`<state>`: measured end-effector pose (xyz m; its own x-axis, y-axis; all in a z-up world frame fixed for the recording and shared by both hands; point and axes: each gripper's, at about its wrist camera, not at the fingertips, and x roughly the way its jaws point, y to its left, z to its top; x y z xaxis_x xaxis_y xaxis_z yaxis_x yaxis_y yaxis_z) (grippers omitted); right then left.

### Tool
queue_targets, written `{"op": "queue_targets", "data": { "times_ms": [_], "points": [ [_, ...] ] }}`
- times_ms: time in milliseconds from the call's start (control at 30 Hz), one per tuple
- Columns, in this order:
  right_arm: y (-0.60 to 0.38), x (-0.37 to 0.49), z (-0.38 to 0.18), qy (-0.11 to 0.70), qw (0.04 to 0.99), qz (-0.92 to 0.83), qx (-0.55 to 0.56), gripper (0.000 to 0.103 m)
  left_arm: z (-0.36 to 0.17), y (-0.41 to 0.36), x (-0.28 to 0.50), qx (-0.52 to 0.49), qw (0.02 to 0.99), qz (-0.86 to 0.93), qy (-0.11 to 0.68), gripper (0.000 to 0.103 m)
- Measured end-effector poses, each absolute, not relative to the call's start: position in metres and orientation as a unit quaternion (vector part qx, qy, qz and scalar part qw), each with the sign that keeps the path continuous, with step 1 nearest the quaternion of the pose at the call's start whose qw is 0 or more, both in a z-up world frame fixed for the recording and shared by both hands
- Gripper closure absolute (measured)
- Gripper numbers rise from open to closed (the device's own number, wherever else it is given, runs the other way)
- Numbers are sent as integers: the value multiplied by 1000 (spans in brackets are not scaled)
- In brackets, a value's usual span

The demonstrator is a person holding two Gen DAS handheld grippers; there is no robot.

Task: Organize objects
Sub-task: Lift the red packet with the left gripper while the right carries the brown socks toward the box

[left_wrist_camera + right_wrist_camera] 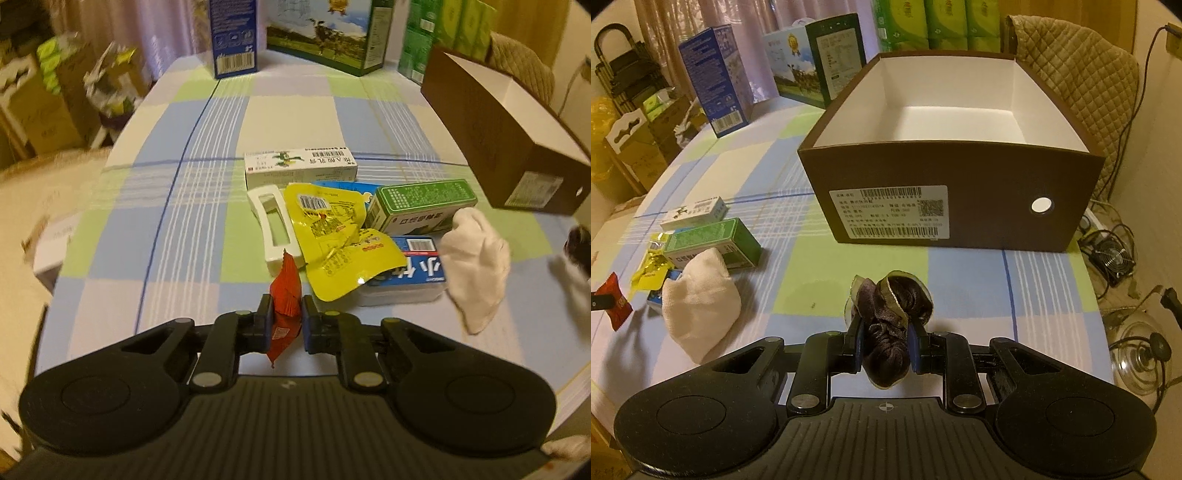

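while the left gripper (pixel 287 320) has its jaws closed on a red packet (pixel 283 295) above the bench (pixel 207 206), the right gripper (pixel 886 338) clamps a dark scrunchie (pixel 891 325) before the open brown box (pixel 953 184).

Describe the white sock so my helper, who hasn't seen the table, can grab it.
Left of the brown box, find the packet pile. The white sock lies at its near edge, against the green carton: the only soft cloth there.
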<state>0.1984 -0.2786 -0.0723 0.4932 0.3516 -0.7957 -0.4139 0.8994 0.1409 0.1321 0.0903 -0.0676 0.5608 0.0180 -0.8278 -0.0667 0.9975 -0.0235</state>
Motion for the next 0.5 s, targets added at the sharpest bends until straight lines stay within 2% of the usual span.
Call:
{"op": "queue_targets", "data": {
  "times_ms": [267, 500],
  "points": [
    [-281, 202, -72, 452, 862, 227, -38, 83, -88, 89, 137, -20, 872, 55, 487, 86],
    [-293, 202, -69, 451, 864, 222, -35, 83, -92, 89, 140, -20, 868, 73, 490, 88]
  ]
}}
